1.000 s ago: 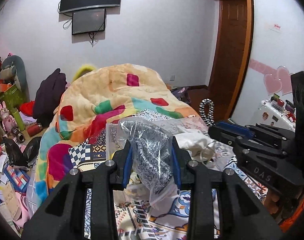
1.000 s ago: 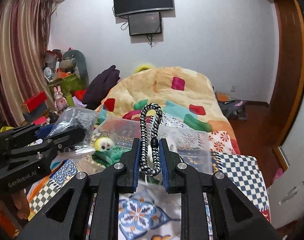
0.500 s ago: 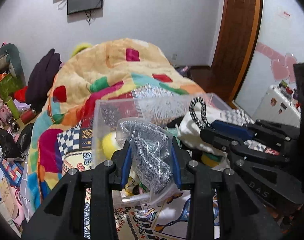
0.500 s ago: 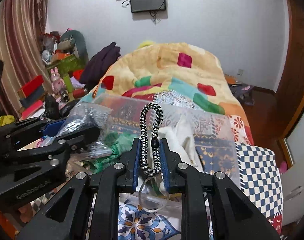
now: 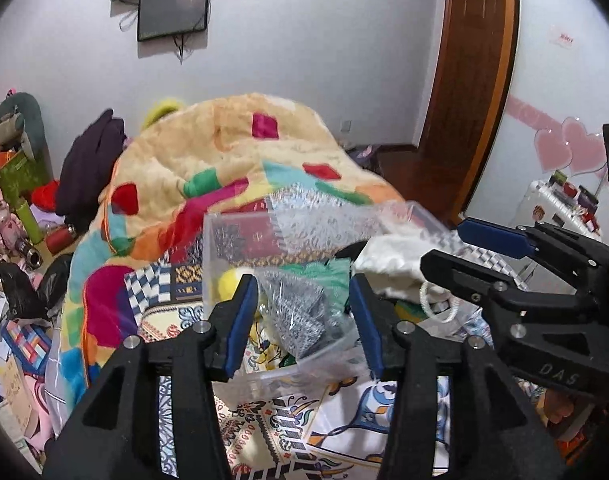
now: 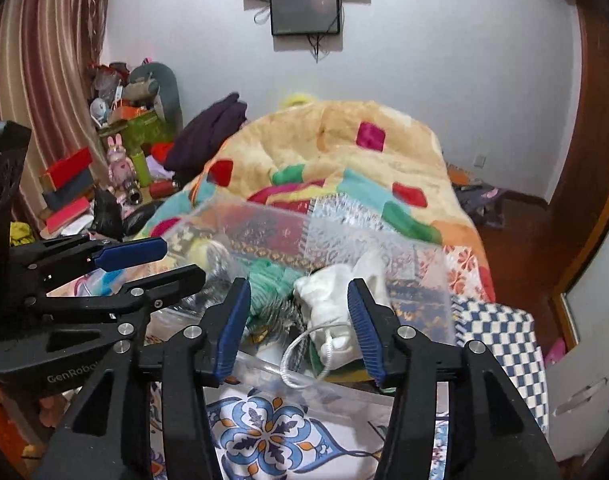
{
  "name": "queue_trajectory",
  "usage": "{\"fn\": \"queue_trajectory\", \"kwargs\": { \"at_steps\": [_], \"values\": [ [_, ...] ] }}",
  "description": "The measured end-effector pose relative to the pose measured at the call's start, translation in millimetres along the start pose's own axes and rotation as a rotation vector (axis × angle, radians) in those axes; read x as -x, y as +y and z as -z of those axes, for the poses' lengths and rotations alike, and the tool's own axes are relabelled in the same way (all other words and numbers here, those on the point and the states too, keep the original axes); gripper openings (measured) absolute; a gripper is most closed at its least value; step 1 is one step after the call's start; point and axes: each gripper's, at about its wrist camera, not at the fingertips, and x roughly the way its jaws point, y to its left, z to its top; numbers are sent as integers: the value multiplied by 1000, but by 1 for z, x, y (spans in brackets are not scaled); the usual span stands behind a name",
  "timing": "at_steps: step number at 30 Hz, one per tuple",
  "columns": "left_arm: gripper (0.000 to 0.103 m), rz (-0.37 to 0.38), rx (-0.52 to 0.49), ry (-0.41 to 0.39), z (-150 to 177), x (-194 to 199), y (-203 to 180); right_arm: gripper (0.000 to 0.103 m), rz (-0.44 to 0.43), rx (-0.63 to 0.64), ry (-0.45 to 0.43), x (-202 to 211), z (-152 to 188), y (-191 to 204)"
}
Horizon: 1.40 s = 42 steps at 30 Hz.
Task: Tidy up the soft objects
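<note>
My left claw is spread wide, its blue pads on either side of a clear plastic bag of grey knit fabric without pinching it; the bag lies in the near corner of the clear plastic bin. My right claw is spread too and grips nothing. Between its pads, at 12 o'clock, a white drawstring pouch rests in the bin with its cord loop hanging over the near rim. At 11 o'clock lies a green knit piece; a yellow plush ball sits at the bin's left wall. The bin stands on the bed, a patchwork quilt heaped beyond it.
</note>
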Motion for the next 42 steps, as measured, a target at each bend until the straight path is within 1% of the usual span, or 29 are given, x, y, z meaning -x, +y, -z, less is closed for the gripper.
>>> {"fn": "queue_trajectory", "kwargs": {
  "at_steps": [3, 7, 9, 11, 13, 15, 18, 19, 21, 23, 25, 28, 30, 42],
  "values": [
    [55, 5, 2, -63, -4, 24, -3, 50, 9, 0, -50, 18, -4, 0],
    [58, 4, -13, -142, -7, 55, -12, 52, 16, -16, -116, 43, -9, -1],
    [63, 3, -15, -172, -6, 67, -15, 53, 16, -25, -153, 58, -10, -2],
    [67, 7, -11, -209, -5, 81, -18, 56, 18, -30, -180, 67, -12, -1],
    [71, 10, -11, -239, -4, 93, -20, 63, 22, -36, -213, 77, -12, -1],
    [78, 6, -15, -267, -1, 103, -23, 68, 26, -37, -242, 87, -10, 0],
    [86, -2, -25, -301, 3, 114, -27, 77, 34, -33, -271, 96, -8, 3],
    [88, -8, -30, -311, 4, 116, -29, 80, 38, -33, -280, 98, -7, 4],
    [93, -16, -37, -322, 6, 120, -31, 83, 48, -36, -298, 102, -5, 5],
    [96, -27, -39, -332, 8, 123, -32, 84, 53, -40, -310, 104, -4, 5],
    [97, -35, -40, -341, 9, 126, -33, 87, 56, -47, -316, 105, -3, 4],
    [100, -42, -41, -348, 11, 127, -34, 97, 74, -50, -334, 108, 0, 3],
    [100, -43, -40, -350, 11, 128, -34, 101, 87, -51, -346, 109, 3, 2],
    [101, -48, -41, -354, 12, 128, -34, 101, 78, -49, -357, 112, 9, 0]
  ]
}}
